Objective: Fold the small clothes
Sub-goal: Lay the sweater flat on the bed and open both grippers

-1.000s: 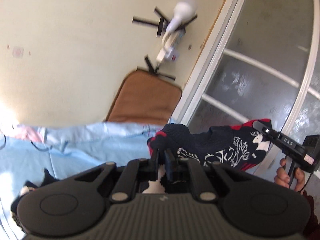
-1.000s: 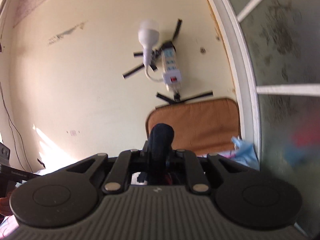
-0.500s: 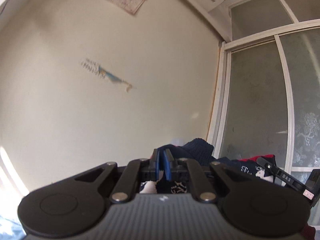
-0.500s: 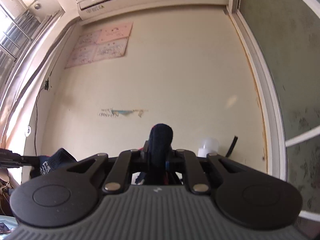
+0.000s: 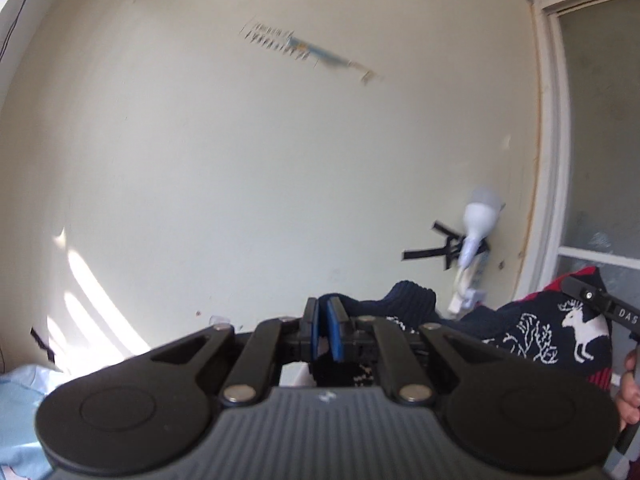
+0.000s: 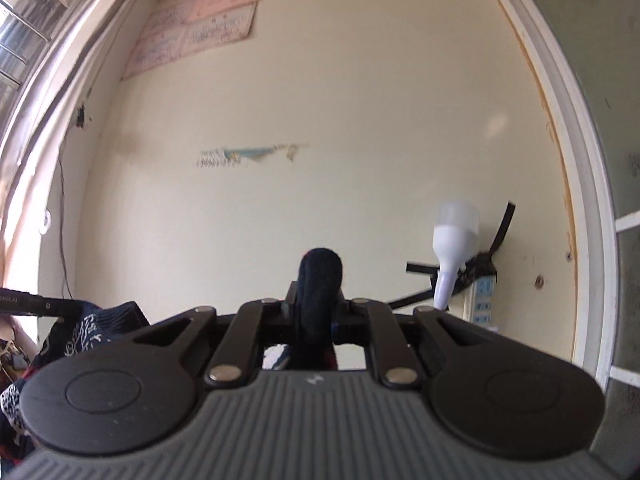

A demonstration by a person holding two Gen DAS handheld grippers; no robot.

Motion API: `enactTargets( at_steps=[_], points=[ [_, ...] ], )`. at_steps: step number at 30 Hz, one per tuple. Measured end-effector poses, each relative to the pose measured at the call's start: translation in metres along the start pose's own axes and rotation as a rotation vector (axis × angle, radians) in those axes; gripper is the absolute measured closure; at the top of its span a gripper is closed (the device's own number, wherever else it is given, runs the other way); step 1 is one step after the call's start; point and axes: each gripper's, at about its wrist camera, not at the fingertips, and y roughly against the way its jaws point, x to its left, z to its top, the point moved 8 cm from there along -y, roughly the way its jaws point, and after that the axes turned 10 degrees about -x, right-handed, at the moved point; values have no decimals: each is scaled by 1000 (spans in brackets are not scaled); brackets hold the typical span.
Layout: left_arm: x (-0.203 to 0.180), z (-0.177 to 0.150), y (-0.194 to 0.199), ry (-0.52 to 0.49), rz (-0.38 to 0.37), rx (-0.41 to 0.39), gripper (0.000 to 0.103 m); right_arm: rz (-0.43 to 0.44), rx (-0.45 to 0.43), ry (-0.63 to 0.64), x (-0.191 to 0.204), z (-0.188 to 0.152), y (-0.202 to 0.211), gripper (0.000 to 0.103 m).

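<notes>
Both grippers are raised toward the cream wall [image 5: 240, 180]. The left gripper [image 5: 324, 334] is closed on one end of the navy sock [image 5: 552, 332] (white deer pattern, red edge) — the blue pads [image 5: 335, 336] pinch it. The right gripper [image 6: 318, 312] clamps the other end — the sock hangs between them in the air.

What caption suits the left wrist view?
Left tongs and right tongs hold a navy reindeer-pattern sock stretched before a cream wall.
</notes>
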Motion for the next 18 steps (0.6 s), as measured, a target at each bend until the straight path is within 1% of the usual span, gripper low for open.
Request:
enactTargets(
  at_steps=[2,3,4,5,6,7,8,9,10,11,12,13,15,16,17,18],
  points=[
    [17,-31,-36,-3,87,34,97,-26,90,-31,-5,-36,-40,87],
    [26,-49,-56,1,140,57,97,-34,157,-50,-5,-63,-64,86],
    [36,-70,-74,-5,201,87,93,-28,222,-62,-5,-86,-83,82],
    [44,-90,-86,-24,251,126,92,-24,327,-68,-6,-129,-101,78],
    [59,-112,-105,-40,306,206,90,-55,402,-68,-13,-162,-106,67],
    [69,-134,-107,-28,327,279,90,-95,463,-72,-22,-188,-108,61],
    [79,-151,-102,2,317,326,90,-108,503,-90,-30,-204,-103,61],
    [90,-163,-91,29,296,347,89,-93,541,-130,-40,-222,-89,61],
    [101,-170,-75,28,296,349,87,-76,565,-152,-49,-233,-74,63],
    [115,-172,-60,16,311,344,86,-71,583,-153,-57,-242,-58,63],
    [131,-170,-48,14,340,342,81,-76,610,-137,-68,-251,-35,63],
    [148,-170,-36,36,363,348,77,-84,643,-124,-77,-261,-15,63],
    [176,-175,-10,110,386,373,76,-98,720,-138,-89,-282,22,64],
    [187,-179,0,138,401,393,76,-106,763,-171,-93,-292,37,66],
    [195,-184,8,147,422,407,76,-105,795,-208,-93,-301,48,68],
    [201,-193,17,146,441,419,76,-98,807,-224,-89,-305,57,69]
  ],
)
